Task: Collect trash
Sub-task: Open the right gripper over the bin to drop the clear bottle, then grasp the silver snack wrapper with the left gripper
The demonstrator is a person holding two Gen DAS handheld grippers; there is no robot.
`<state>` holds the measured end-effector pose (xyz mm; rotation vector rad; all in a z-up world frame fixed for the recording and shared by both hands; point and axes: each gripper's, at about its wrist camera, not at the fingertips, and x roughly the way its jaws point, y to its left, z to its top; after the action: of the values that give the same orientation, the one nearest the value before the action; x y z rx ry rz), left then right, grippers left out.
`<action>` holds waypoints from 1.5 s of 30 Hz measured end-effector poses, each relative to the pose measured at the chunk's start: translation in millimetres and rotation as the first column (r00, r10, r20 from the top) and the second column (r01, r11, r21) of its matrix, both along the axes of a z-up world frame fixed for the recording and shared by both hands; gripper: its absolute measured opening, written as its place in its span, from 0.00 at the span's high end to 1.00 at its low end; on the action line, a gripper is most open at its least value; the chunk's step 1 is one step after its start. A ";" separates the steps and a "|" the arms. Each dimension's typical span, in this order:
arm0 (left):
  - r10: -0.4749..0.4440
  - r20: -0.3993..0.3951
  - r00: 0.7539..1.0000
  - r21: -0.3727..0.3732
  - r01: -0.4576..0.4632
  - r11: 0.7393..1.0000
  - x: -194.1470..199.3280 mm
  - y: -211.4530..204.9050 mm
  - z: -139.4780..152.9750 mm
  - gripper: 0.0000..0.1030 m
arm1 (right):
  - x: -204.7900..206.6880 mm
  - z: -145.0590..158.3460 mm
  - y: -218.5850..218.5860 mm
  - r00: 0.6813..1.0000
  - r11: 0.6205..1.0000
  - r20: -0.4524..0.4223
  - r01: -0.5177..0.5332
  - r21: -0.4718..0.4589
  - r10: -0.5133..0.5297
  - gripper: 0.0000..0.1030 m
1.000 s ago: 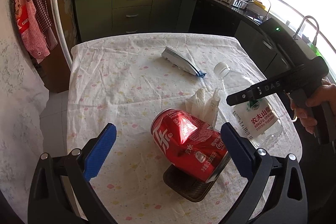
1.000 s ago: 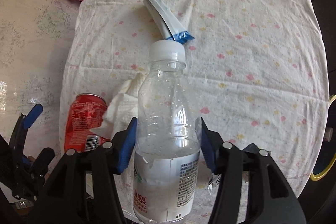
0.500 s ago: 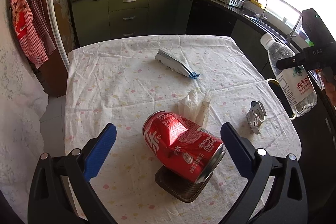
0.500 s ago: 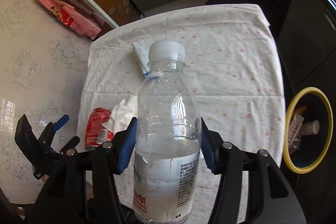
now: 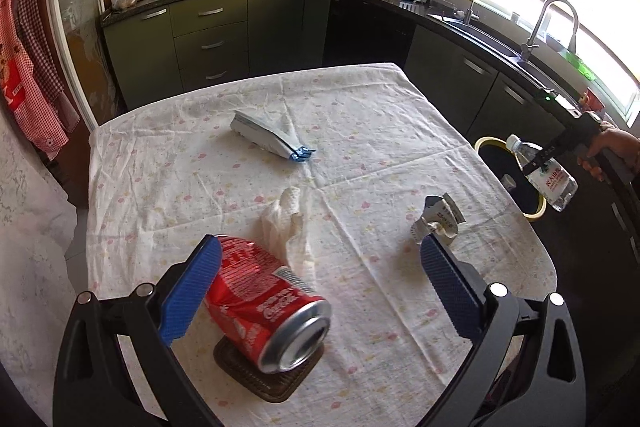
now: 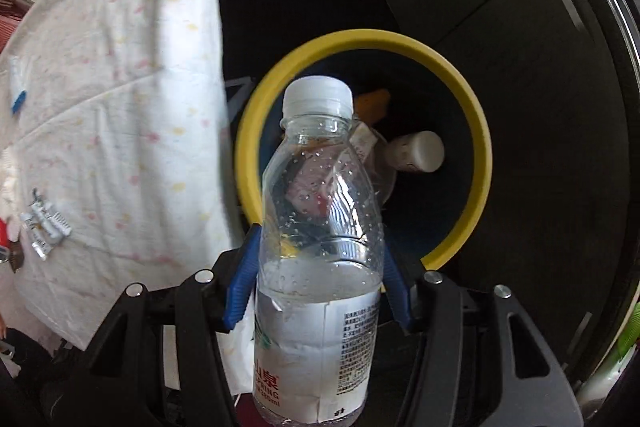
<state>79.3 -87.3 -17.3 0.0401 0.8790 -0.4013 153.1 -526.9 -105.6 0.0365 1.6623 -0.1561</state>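
My right gripper (image 6: 318, 287) is shut on a clear plastic water bottle (image 6: 320, 227) with a white cap, held cap-down over the yellow-rimmed trash bin (image 6: 480, 155) beside the table. In the left wrist view the same bottle (image 5: 544, 177) hangs beyond the table's right edge, above the bin (image 5: 486, 143). My left gripper (image 5: 320, 287) stands open just above a dented red cola can (image 5: 264, 303) that lies on a dark coaster (image 5: 276, 383). A crumpled tissue (image 5: 284, 223), a silver wrapper (image 5: 436, 219) and a white-blue packet (image 5: 268, 137) lie on the tablecloth.
The bin holds a white-capped container (image 6: 416, 151) and some wrappers. Dark kitchen cabinets (image 5: 224, 35) line the far wall, with a sink and tap (image 5: 552, 23) at the right. A person's hand (image 5: 616, 151) grips the right gripper's handle. Checked cloths (image 5: 32, 75) hang at the left.
My right gripper carried the bottle off the table and out over the bin, turning to point down. The silver wrapper is now uncovered. My left gripper shifted slightly relative to the can.
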 end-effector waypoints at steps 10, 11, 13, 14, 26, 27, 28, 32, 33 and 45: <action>-0.192 -0.003 0.981 0.063 0.192 0.979 -13.7 -75.4 0.2 0.05 | -6.7 5.6 -19.5 0.989 0.999 0.148 0.028 0.024 -0.031 0.34; -0.213 -0.005 0.977 0.070 0.213 0.975 -14.2 -82.8 -2.4 0.05 | -15.8 11.9 -13.0 0.984 0.998 0.177 0.013 0.054 -0.022 0.34; -0.248 -0.013 0.969 0.080 0.248 0.965 -14.5 -95.5 -8.5 0.05 | -35.6 23.9 2.7 0.974 0.993 0.227 -0.026 0.113 0.000 0.34; -0.263 -0.023 0.965 0.088 0.264 0.961 -14.3 -102.9 -13.2 0.05 | -44.6 29.8 11.1 0.968 0.990 0.253 -0.044 0.134 0.009 0.34; -0.355 -0.104 0.929 0.204 0.369 0.907 12.6 -162.4 -71.1 0.05 | -103.8 54.4 73.7 0.902 0.924 0.430 -0.203 0.323 0.048 0.34; -0.362 -0.117 0.925 0.216 0.380 0.900 16.3 -167.7 -76.7 0.05 | -106.5 57.1 74.8 0.899 0.919 0.435 -0.206 0.336 0.042 0.34; -0.365 -0.126 0.922 0.221 0.385 0.896 19.7 -171.2 -81.2 0.05 | -106.5 55.9 74.7 0.898 0.916 0.439 -0.207 0.342 0.039 0.34; -0.361 -0.163 0.918 0.246 0.392 0.886 33.0 -182.2 -96.9 0.15 | -109.9 53.1 71.4 0.897 0.917 0.441 -0.204 0.342 0.036 0.34; -0.355 -0.167 0.920 0.257 0.389 0.885 35.1 -184.1 -100.3 0.19 | -110.3 52.0 70.0 0.897 0.916 0.440 -0.203 0.346 0.033 0.34; -0.360 -0.160 0.919 0.239 0.390 0.889 35.5 -191.1 -100.8 0.50 | -110.9 33.8 61.1 0.904 0.901 0.427 -0.203 0.383 0.022 0.34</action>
<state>114.8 -278.4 -118.1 0.4485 1.0344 -0.6504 42.1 -465.8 -71.8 0.2799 1.2385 0.2910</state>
